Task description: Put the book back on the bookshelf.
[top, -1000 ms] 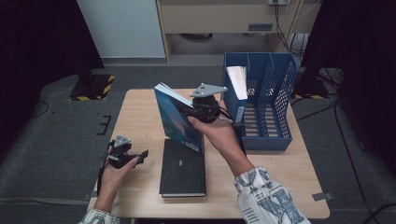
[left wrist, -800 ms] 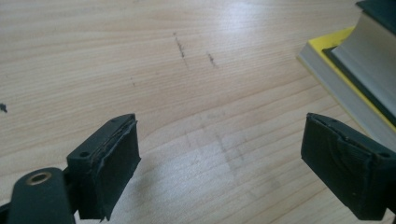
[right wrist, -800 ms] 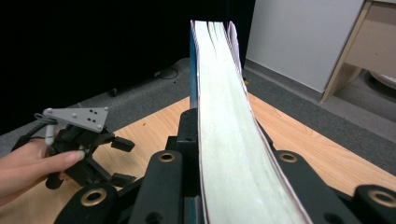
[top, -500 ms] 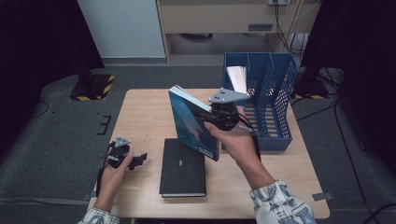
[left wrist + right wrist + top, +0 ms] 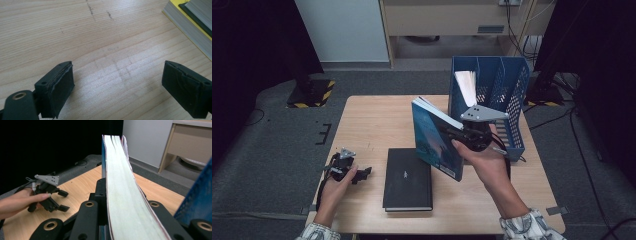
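My right gripper (image 5: 456,134) is shut on a blue book (image 5: 436,146), held upright and tilted above the table's middle, just left of the blue file rack (image 5: 508,102). In the right gripper view the book's page edge (image 5: 122,195) runs up between the jaws of the right gripper (image 5: 109,202). A black book (image 5: 408,179) lies flat on the table in front of it. My left gripper (image 5: 361,174) rests open near the table's front left, left of the black book. Its jaws stand wide apart over bare wood in the left gripper view (image 5: 117,90).
The rack stands at the table's back right and holds white papers (image 5: 466,85) in its left slot; its blue wall (image 5: 200,195) is close on the right. The edge of a lying book (image 5: 186,30) shows at the upper right. The wooden table (image 5: 372,125) is bare at left.
My right gripper has carried the blue book to the right, closer to the file rack. The left gripper and the black book have stayed where they were.
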### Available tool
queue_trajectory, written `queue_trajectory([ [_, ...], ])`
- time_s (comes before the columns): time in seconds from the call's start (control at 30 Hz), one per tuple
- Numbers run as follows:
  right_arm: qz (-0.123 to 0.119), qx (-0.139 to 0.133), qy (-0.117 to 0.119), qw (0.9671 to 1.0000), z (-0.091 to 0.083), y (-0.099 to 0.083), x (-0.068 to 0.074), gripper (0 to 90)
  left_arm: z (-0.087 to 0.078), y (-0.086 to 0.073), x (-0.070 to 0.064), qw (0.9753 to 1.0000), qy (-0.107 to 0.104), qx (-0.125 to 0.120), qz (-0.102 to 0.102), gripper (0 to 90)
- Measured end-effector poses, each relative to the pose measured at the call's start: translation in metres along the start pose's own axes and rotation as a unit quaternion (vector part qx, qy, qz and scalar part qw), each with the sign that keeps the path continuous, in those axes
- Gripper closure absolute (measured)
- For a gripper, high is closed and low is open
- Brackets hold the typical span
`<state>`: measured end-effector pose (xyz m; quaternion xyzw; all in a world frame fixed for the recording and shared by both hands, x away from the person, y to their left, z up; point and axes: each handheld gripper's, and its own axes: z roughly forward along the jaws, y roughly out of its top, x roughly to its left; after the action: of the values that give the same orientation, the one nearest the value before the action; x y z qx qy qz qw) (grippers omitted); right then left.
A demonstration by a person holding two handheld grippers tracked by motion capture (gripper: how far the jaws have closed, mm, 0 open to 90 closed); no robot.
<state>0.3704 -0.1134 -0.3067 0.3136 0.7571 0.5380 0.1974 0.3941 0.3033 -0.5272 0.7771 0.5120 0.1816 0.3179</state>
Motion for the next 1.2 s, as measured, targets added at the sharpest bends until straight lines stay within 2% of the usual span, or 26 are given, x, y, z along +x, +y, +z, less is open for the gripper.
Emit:
queue_trajectory([
  [0.33,0.014,0.005,-0.011,0.9998,-0.017,-0.01,-0.013,73.9,0.001,0.0,-0.001,1.0,0.002,0.007,0.004,10.0],
  [0.63,0.021,0.01,-0.005,0.9997,-0.018,-0.014,-0.019,73.9,0.002,0.0,-0.001,1.0,0.001,0.008,0.004,9.5],
  [0.8,0.044,0.007,0.013,0.9989,-0.019,-0.017,-0.027,73.9,0.002,0.0,-0.001,1.0,0.001,0.007,0.005,9.4],
  [1.1,0.091,-0.004,0.033,0.9953,-0.027,-0.029,-0.042,73.8,0.002,0.0,-0.001,1.0,0.002,0.007,0.005,9.4],
  [1.2,0.095,-0.005,0.034,0.9949,-0.03,-0.032,-0.045,73.8,0.002,-0.001,-0.001,1.0,0.002,0.007,0.006,9.3],
])
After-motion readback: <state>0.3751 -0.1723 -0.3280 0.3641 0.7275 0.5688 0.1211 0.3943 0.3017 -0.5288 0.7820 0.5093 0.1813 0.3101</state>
